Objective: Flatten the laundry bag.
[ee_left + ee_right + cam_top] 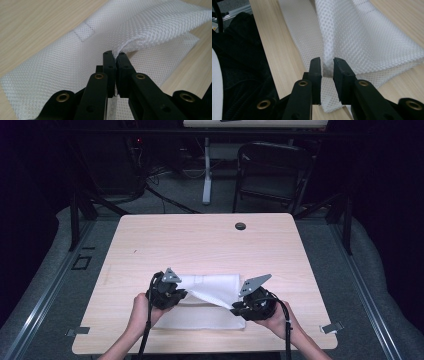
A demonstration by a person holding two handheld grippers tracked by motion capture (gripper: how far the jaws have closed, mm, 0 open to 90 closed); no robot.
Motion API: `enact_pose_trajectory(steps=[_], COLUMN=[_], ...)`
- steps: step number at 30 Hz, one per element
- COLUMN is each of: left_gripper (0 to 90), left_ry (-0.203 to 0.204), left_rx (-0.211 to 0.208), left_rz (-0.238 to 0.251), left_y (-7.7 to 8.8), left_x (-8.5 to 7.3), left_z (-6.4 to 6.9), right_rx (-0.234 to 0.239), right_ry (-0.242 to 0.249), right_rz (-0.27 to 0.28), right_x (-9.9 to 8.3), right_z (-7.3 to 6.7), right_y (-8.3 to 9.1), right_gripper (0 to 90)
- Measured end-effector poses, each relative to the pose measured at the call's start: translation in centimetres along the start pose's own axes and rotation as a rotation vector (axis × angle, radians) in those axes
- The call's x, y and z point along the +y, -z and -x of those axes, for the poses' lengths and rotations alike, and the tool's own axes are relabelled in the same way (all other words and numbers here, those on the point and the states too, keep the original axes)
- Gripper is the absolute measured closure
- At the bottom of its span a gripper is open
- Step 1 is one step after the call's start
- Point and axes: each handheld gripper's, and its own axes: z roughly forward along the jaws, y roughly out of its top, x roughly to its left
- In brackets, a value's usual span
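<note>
A white mesh cloth lies folded near the front of the wooden table. My left gripper is shut on the upper layer's edge; in the left gripper view the jaws pinch the mesh tight and lift it off the lower layer. My right gripper holds the same layer's other end. In the right gripper view a bunched fold of the cloth sits between its jaws, which stand slightly apart around it. The upper layer is raised between the two grippers.
A small black grommet sits at the table's far edge. A dark folding chair and a desk leg stand beyond the table. Dark clothing of the person shows beside the table's near edge.
</note>
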Motion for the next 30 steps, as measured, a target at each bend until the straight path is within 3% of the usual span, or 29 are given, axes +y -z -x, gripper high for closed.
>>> enact_pose_trajectory(steps=[8,10,12,16,19,20,24,30], left_gripper=[87.7,87.7,87.7,87.6,87.6,87.6,87.6,87.6], left_ry=[0.045,0.046,0.049,0.044,0.047,0.049,0.051,0.055], left_rx=[0.022,0.023,0.016,0.021,0.023,0.021,0.02,0.029], left_rz=[0.005,0.004,0.01,0.01,0.011,0.012,0.011,0.012], left_y=[0.6,0.7,0.8,1.0,1.1,1.1,1.1,0.9], left_x=[0.6,0.6,0.6,0.7,0.8,0.9,1.3,2.0], left_z=[-0.9,-1.0,-1.0,-1.2,-1.3,-1.4,-1.5,-1.9], right_rx=[-0.003,0.008,-0.012,-0.026,-0.025,-0.032,-0.043,-0.046], right_ry=[0.019,0.008,0.024,0.028,0.012,0.026,0.024,0.014], right_rz=[-0.051,-0.071,-0.092,-0.153,-0.169,-0.199,-0.23,-0.235], right_x=[-0.5,-1.0,-1.4,-1.9,-2.4,-2.4,-2.8,-3.0], right_z=[0.5,0.7,0.7,1.2,1.5,1.6,1.9,2.1], right_y=[-0.4,-1.3,-2.6,-4.6,-5.7,-5.8,-6.3,-6.5], right_gripper=[82.1,85.8,90.0,90.0,90.0,90.0,90.0,90.0])
